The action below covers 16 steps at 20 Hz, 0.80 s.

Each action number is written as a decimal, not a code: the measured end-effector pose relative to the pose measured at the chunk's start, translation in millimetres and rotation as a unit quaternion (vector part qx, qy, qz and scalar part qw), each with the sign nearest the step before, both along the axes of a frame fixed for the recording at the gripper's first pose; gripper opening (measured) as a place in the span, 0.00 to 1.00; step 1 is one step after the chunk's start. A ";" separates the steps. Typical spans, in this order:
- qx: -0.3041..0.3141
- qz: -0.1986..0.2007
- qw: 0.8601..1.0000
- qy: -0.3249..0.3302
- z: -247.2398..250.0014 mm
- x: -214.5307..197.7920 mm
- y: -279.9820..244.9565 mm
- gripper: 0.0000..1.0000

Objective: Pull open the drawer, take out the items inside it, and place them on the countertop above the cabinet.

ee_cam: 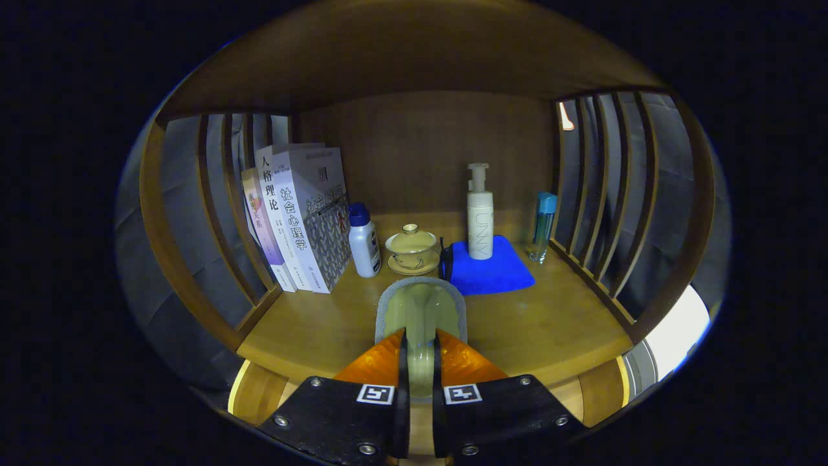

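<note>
On the left of the wooden countertop (310, 330), hard against the slatted side rail (213, 213), stands a row of upright books (301, 217). Just beside them is a small white bottle with a blue cap (363, 243), then a lidded tea bowl on its saucer (412, 248). Further right a blue cloth (493, 272) lies flat, and a tall white pump bottle (480, 217) stands on its back part. Near the right rail is a slim clear bottle with a blue cap (543, 226).

The gripper (419, 353) is closed on a flat, greenish, transparent item with a grey rim (420, 307), both fingers pressing on its near end. The item juts forward over the front of the countertop, short of the tea bowl and cloth; whether it already rests on the wood cannot be told.

The task looks well advanced: this item is out of the drawer and over the counter, with only setting down and release left for it. Whether anything remains in the drawer cannot be judged from here.
</note>
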<state>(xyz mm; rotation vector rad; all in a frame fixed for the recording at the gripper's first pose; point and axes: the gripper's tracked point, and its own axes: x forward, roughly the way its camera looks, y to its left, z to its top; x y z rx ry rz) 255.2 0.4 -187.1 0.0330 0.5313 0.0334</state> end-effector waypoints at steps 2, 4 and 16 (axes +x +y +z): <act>-0.010 0.004 1.000 0.009 -9.4 6.9 -0.9 0.14; -0.011 0.006 1.000 0.012 -13.9 15.0 0.5 0.15; -0.029 0.031 0.999 0.008 -44.2 49.1 -1.4 0.31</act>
